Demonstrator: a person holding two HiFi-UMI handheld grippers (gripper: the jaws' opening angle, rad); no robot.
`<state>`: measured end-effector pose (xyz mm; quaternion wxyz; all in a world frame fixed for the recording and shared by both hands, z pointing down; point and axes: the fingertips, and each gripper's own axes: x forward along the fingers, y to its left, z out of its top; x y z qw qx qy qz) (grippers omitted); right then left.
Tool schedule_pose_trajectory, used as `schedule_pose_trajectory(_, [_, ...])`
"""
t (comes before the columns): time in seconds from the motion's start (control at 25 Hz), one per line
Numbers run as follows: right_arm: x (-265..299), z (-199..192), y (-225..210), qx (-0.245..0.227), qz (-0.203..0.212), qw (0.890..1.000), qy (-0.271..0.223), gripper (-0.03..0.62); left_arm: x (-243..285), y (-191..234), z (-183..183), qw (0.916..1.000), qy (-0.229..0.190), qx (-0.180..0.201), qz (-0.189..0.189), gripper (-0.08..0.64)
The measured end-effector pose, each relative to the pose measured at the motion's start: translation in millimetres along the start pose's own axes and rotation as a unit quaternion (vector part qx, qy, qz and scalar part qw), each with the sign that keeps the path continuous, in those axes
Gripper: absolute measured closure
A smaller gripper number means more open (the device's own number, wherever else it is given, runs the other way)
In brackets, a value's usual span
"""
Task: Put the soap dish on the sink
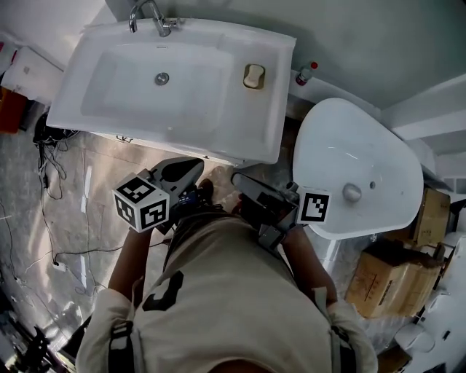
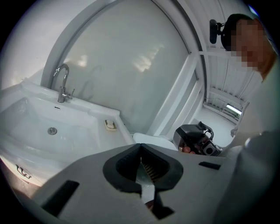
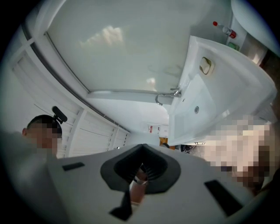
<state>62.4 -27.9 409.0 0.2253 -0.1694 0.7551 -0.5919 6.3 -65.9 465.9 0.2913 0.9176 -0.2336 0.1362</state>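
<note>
The soap dish (image 1: 253,76) is small and beige and lies on the right ledge of the white sink (image 1: 145,120), beside the basin. It also shows in the left gripper view as the soap dish (image 2: 110,125) and in the right gripper view as the soap dish (image 3: 205,65). My left gripper (image 1: 182,171) hangs in front of the sink's near edge, jaws shut with nothing between them. My right gripper (image 1: 240,179) is close to my body, just right of the left one, also shut and empty. Both are well short of the dish.
A chrome faucet (image 1: 153,18) stands at the sink's back edge. A second white basin (image 1: 357,167) sits to the right, with a red-capped bottle (image 1: 306,73) between the two. Cardboard boxes (image 1: 393,280) are at the far right, and cables (image 1: 51,167) trail on the floor at the left.
</note>
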Motion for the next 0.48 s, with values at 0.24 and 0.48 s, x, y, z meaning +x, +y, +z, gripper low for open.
schedule_pose_trajectory(0.24, [4, -14, -10, 0.018, -0.009, 1.000, 0.024, 0.581, -12, 8, -19, 0.9994, 0.009, -0.003, 0.034, 0.541])
schedule_pose_trajectory(0.48, [21, -27, -17, 0.037, -0.016, 0.998, 0.043, 0.582, -23, 11, -31, 0.9989, 0.020, -0.018, 0.037, 0.541])
